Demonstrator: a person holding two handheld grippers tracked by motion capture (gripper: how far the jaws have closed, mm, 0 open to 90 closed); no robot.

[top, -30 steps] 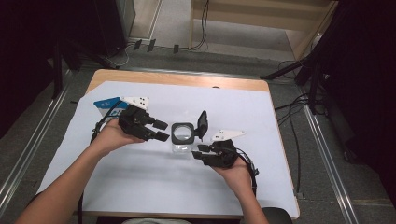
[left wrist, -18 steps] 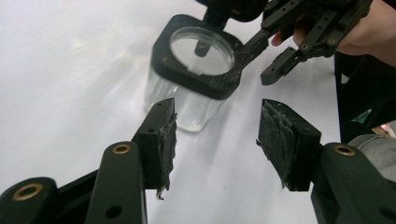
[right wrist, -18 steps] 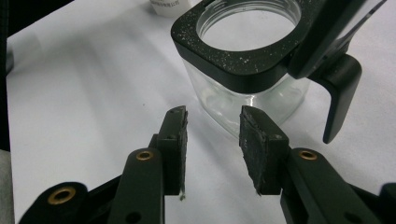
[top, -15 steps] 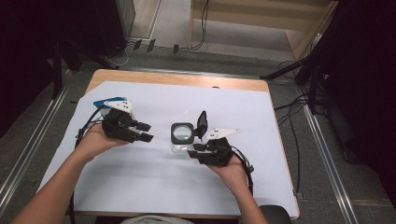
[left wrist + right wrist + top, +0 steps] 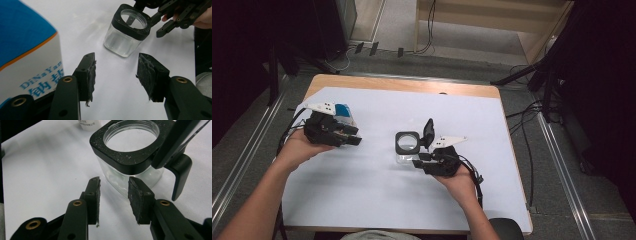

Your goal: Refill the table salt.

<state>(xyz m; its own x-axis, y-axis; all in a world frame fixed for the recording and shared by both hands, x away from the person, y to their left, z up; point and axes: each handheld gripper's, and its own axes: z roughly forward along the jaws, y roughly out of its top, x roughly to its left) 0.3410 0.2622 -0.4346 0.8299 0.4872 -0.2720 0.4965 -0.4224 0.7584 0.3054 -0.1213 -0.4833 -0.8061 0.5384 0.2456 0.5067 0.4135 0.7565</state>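
A clear square jar (image 5: 407, 146) with a black rim stands mid-table, and its black flip lid (image 5: 428, 132) stands up open. My right gripper (image 5: 421, 161) sits just behind the jar, open. In the right gripper view the jar's (image 5: 130, 157) near corner lies just past the right gripper's (image 5: 113, 186) tips, untouched. My left gripper (image 5: 354, 140) is off to the left beside a blue-and-white box (image 5: 344, 112). The left gripper's (image 5: 116, 67) jaws have just been closing, with only bare sheet between them. That view has the box (image 5: 27, 50) at its left and the jar (image 5: 127, 32) farther off.
A white sheet (image 5: 377, 200) covers the wooden table (image 5: 402, 85). Metal rails run along the floor on both sides, and cables lie on the floor behind the table. The right gripper (image 5: 175, 15) and its hand appear at the top right of the left gripper view.
My left gripper has pulled away from the jar, moving left to the blue-and-white box. The right gripper and the jar have stayed where they were.
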